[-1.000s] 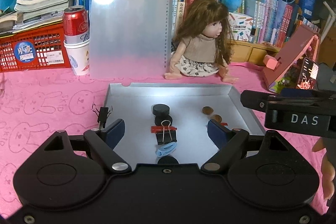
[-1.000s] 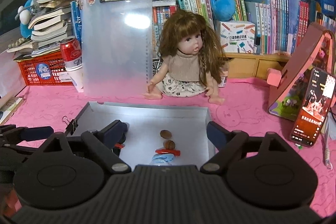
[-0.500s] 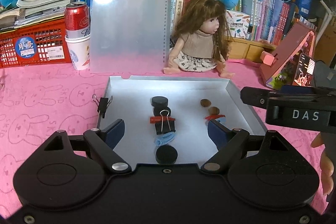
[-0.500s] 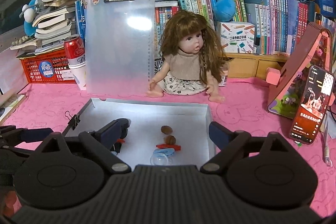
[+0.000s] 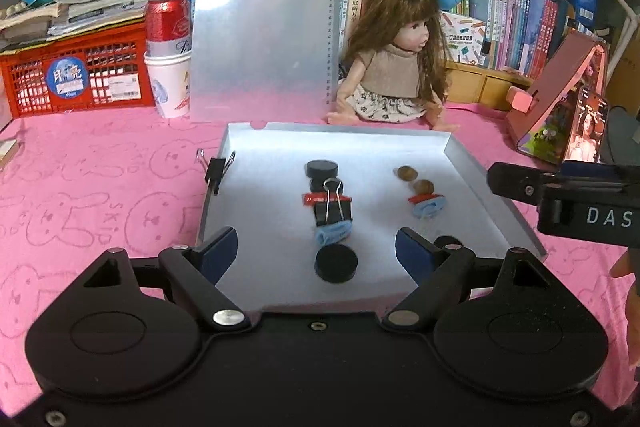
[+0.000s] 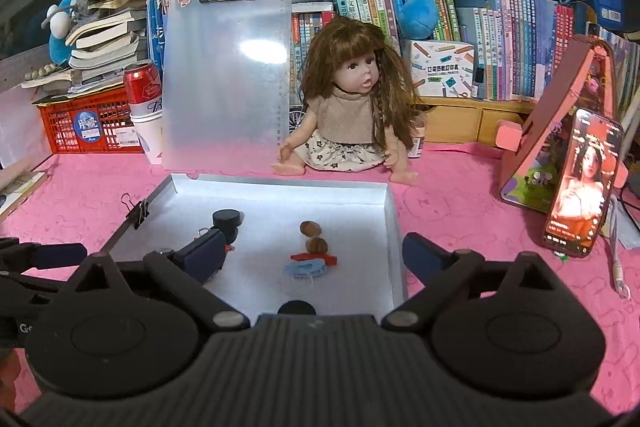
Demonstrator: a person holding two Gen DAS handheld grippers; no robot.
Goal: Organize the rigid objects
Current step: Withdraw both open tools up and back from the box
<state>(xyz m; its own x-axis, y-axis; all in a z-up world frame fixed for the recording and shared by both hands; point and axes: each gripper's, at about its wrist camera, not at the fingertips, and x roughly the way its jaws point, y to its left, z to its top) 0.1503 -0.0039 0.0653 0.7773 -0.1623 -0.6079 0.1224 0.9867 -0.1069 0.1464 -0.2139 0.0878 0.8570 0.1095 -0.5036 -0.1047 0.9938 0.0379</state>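
Note:
A silver metal tray (image 5: 472, 171) (image 6: 394, 227) lies on the pink cloth. In it are black discs (image 5: 322, 169) (image 5: 336, 262), a black binder clip (image 5: 332, 207) over a red strip and a blue piece, two walnuts (image 5: 406, 172) (image 6: 311, 228), and a red and blue piece (image 5: 426, 205) (image 6: 308, 265). Another binder clip (image 5: 216, 169) (image 6: 140, 213) is clipped on the tray's left rim. My left gripper (image 5: 316, 251) is open and empty above the tray's near part. My right gripper (image 6: 312, 251) is open and empty over the tray's near right.
A doll (image 5: 394, 67) sits behind the tray. A clear clipboard (image 5: 264, 27) leans on books. A red can in a paper cup (image 5: 168, 55) and a red basket (image 5: 76, 79) stand at back left. A phone (image 6: 580, 183) leans on a pink stand (image 6: 560, 115) at right.
Both grippers have pulled back and risen; more of the tray and the near black disc now show. Jaws stay open.

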